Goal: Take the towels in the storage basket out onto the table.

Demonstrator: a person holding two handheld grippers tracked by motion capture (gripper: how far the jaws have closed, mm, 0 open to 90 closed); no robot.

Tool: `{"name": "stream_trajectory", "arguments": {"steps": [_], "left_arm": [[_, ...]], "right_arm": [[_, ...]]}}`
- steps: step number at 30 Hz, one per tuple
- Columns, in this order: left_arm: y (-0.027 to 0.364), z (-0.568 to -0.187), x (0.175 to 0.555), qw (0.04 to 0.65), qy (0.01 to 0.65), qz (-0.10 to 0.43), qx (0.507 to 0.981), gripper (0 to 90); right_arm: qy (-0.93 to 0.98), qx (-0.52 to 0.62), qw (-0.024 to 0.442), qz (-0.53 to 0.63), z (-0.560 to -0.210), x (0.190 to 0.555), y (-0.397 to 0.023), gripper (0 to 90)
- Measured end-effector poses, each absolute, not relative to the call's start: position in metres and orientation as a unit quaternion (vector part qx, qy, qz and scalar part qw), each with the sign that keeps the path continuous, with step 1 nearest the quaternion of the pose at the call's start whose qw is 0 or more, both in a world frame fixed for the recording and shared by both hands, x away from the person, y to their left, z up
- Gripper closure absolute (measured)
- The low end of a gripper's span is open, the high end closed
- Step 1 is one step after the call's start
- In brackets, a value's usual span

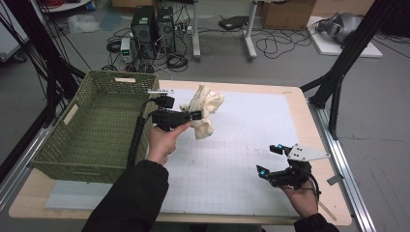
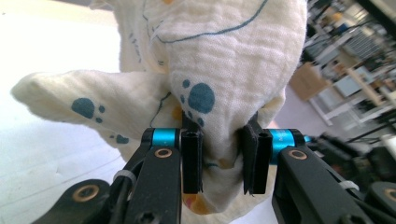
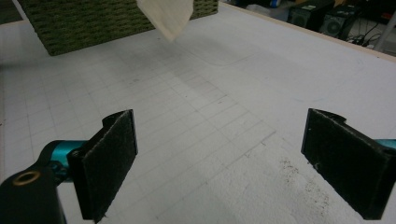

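Note:
A cream cloth [image 1: 205, 110] with blue paw prints hangs bunched above the white gridded mat, just right of the green basket. My left gripper [image 1: 196, 116] is shut on it; in the left gripper view the cloth [image 2: 210, 70] is pinched between the two black pads [image 2: 192, 158] and billows up over them. My right gripper [image 1: 269, 162] rests low at the mat's front right, jaws wide open with nothing between them. Its own view shows both pads [image 3: 109, 158] spread over the bare mat, and a corner of the cloth [image 3: 168, 16] hanging at the top.
A green woven basket [image 1: 72, 140] stands at the table's left, and its wall [image 3: 93, 23] shows far off in the right gripper view. The white mat [image 1: 241, 145] covers most of the tabletop. Computers, cables and boxes lie on the floor beyond the table.

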State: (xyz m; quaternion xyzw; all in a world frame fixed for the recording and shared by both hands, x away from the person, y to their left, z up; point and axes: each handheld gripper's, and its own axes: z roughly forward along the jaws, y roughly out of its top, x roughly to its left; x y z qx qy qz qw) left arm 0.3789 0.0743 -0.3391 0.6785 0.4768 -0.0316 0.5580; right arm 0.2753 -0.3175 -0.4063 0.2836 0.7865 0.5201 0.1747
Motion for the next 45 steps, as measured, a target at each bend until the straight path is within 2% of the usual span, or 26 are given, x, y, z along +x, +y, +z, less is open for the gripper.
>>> {"name": "stream_trajectory", "arguments": {"steps": [9, 18, 22, 24, 25, 27, 28, 29, 34, 45], "left_arm": [[0.054, -0.380, 0.385, 0.526, 0.494, -0.047, 0.691, 72.0], [0.020, -0.414, 0.394, 0.492, 0.484, -0.056, 0.722, 70.0], [0.012, -0.425, 0.399, 0.486, 0.486, -0.063, 0.723, 62.0], [0.012, -0.426, 0.401, 0.492, 0.485, -0.058, 0.721, 50.9], [0.013, -0.425, 0.401, 0.494, 0.486, -0.056, 0.719, 50.9], [0.016, -0.421, 0.399, 0.500, 0.481, -0.049, 0.719, 42.6], [0.018, -0.419, 0.399, 0.501, 0.477, -0.046, 0.721, 42.6], [0.021, -0.416, 0.398, 0.503, 0.474, -0.042, 0.722, 38.2], [0.036, -0.403, 0.394, 0.514, 0.464, -0.018, 0.721, 34.5], [0.056, -0.420, 0.379, 0.509, 0.473, -0.013, 0.719, 35.8]], "right_arm": [[0.785, 0.289, 0.174, 0.519, -0.407, 0.279, -0.316, 9.8], [0.786, 0.287, 0.167, 0.522, -0.406, 0.285, -0.308, 9.8], [0.788, 0.289, 0.160, 0.520, -0.407, 0.291, -0.304, 9.9], [0.790, 0.289, 0.156, 0.518, -0.408, 0.296, -0.300, 9.9], [0.790, 0.289, 0.156, 0.518, -0.408, 0.296, -0.300, 9.9], [0.792, 0.289, 0.151, 0.516, -0.409, 0.299, -0.297, 10.3], [0.795, 0.288, 0.149, 0.513, -0.409, 0.301, -0.296, 10.4], [0.796, 0.289, 0.147, 0.512, -0.410, 0.302, -0.293, 10.6], [0.817, 0.266, 0.130, 0.495, -0.413, 0.310, -0.279, 23.0], [0.827, 0.266, 0.119, 0.482, -0.417, 0.317, -0.272, 23.6]]}}
